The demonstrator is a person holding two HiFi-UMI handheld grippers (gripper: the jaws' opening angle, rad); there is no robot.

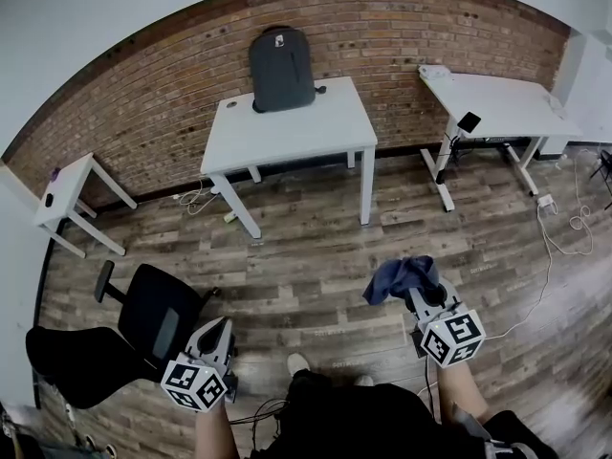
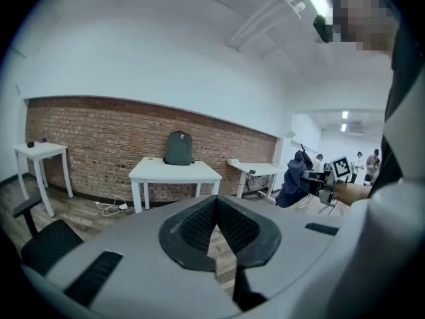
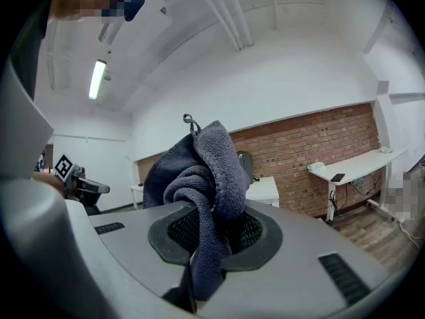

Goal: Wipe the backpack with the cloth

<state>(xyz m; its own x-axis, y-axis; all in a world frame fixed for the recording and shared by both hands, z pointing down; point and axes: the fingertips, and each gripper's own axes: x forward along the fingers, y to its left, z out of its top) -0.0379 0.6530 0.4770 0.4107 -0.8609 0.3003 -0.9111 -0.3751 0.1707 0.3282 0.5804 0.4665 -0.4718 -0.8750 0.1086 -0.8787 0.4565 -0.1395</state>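
A dark grey backpack (image 1: 281,69) stands upright against the brick wall at the back of a white table (image 1: 287,137); it also shows in the left gripper view as the backpack (image 2: 178,149) and partly behind the cloth in the right gripper view (image 3: 245,166). My right gripper (image 1: 415,290) is shut on a dark blue cloth (image 1: 400,277), which bunches up above the jaws (image 3: 206,185). My left gripper (image 1: 216,335) is shut with nothing in it, its jaws meeting in the left gripper view (image 2: 216,226). Both grippers are far from the table, low in the head view.
A black office chair (image 1: 124,328) stands close at the left. A second white desk (image 1: 497,103) is at the right with cables (image 1: 564,228) on the wood floor. A small white side table (image 1: 67,194) is at the far left. People stand in the background of the left gripper view.
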